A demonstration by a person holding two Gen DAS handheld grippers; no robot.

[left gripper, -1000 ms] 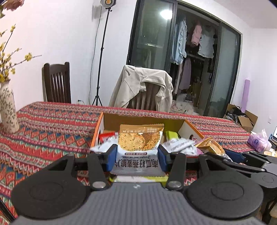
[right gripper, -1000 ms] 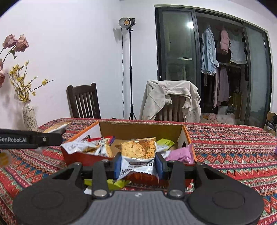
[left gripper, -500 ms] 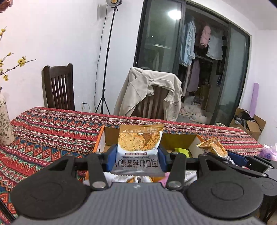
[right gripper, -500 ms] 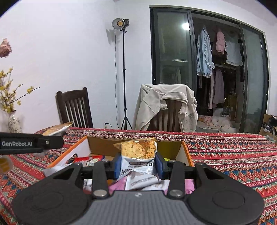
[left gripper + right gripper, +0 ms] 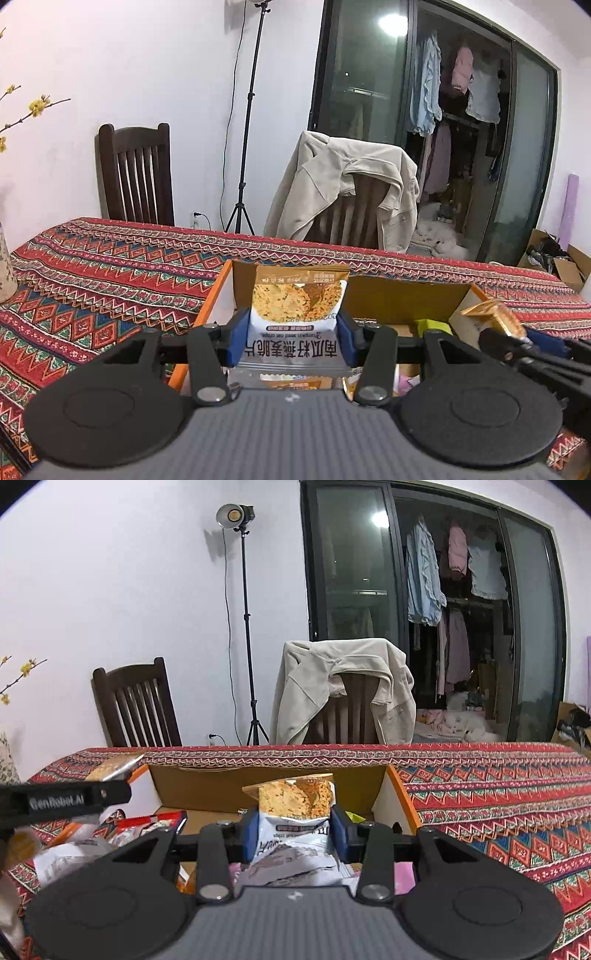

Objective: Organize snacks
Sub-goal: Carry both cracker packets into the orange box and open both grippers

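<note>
My left gripper [image 5: 291, 336] is shut on an oat crisp snack packet [image 5: 297, 314], white and tan, held upright over the open cardboard box [image 5: 402, 299] with orange sides. My right gripper [image 5: 295, 830] is shut on a second oat crisp packet [image 5: 295, 812], also held over the box [image 5: 207, 786]. Each gripper shows in the other's view: the right one at the right edge [image 5: 532, 350], the left one at the left edge [image 5: 66, 801]. Several snack packets [image 5: 147, 823] lie inside the box.
The box sits on a table with a red patterned cloth [image 5: 92, 266]. A vase [image 5: 5, 266] stands at the far left. A dark wooden chair [image 5: 136, 181], a chair draped with a beige jacket [image 5: 347, 192] and a light stand [image 5: 243, 627] are behind the table.
Both grippers have moved forward over the box with their packets, and the box interior now lies directly below them. The grips have not changed.
</note>
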